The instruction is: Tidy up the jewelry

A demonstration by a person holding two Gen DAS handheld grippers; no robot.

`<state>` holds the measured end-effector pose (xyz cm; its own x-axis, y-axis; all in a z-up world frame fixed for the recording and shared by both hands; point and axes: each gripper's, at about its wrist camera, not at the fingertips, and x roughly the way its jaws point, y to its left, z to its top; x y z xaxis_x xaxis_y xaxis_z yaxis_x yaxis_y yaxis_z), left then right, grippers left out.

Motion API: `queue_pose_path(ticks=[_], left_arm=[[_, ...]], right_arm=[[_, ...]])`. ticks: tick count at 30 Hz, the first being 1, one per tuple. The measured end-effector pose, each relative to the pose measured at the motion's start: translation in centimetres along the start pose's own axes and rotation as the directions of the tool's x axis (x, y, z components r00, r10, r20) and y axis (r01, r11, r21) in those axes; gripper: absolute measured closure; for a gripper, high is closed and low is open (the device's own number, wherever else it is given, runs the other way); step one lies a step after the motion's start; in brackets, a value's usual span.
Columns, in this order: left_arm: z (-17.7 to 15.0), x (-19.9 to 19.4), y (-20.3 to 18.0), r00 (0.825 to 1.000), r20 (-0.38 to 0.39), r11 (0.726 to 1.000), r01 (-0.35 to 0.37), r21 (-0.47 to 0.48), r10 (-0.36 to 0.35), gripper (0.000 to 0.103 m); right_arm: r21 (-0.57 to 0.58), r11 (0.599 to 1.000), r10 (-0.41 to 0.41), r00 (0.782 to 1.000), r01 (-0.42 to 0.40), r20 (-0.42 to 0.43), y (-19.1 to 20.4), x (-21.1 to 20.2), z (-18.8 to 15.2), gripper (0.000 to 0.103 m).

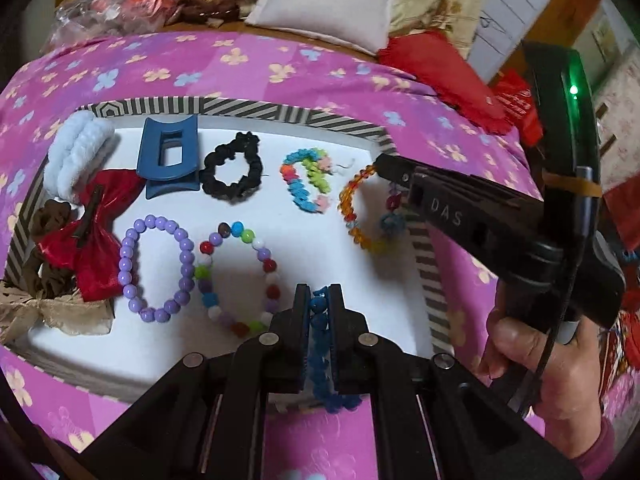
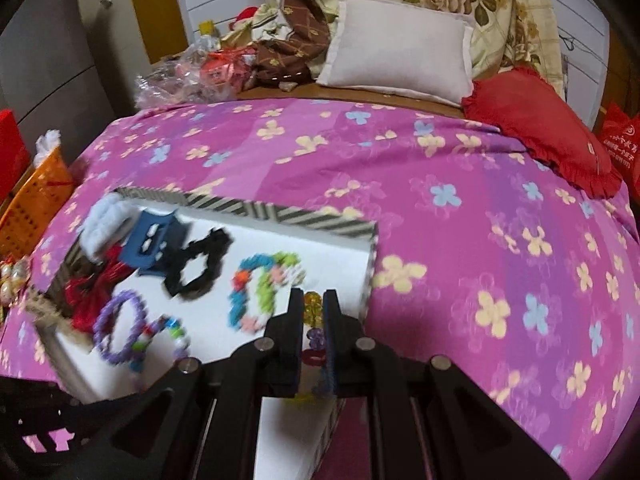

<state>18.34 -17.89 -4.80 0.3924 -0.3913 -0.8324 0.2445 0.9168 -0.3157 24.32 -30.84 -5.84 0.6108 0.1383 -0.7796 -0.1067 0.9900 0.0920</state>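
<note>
Nearest the left camera, the left gripper [image 1: 319, 300] has its jaws pressed together on a strand of dark blue star-shaped beads [image 1: 320, 360], which hangs down between them over the near edge of the white tray with a black-and-white striped rim [image 1: 420, 240]. Just beyond lie a round multicoloured bead bracelet [image 1: 238, 276] and a lilac bead bracelet [image 1: 156, 268], flat on the tray. To the right and farther off, the right gripper [image 1: 380, 166] pinches an amber and multicoloured bead bracelet [image 1: 360, 212] that dangles against the tray's right rim. Bare white space lies ahead of both strands, leftward of the right one, so each hand looks placed to lower its own piece.

The right view confirms amber beads [image 2: 313, 308] clamped between its closed jaws, though it is blurred; only the left view shows the person's hand [image 1: 536, 364] and the dark blue plastic hair clip [image 1: 170, 158] sharply.
</note>
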Motion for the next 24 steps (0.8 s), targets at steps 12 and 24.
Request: queue_pose_path(ticks=[12,24], left_arm=[[-0.4,1.6,0.2,0.998,-0.036,0.998,0.048,-0.036,-0.049,0.086],[-3.0,-4.2,1.1,0.988,0.106,0.992,-0.114,0.044,0.109,0.082]], right_arm=[[0.083,0.994,0.064,0.996,-0.069,0.057,-1.7,-0.4,-0.6,0.072],[0.089,0.993,0.064,0.992,-0.074,0.110,-1.1,-6.7,-4.8,0.058]])
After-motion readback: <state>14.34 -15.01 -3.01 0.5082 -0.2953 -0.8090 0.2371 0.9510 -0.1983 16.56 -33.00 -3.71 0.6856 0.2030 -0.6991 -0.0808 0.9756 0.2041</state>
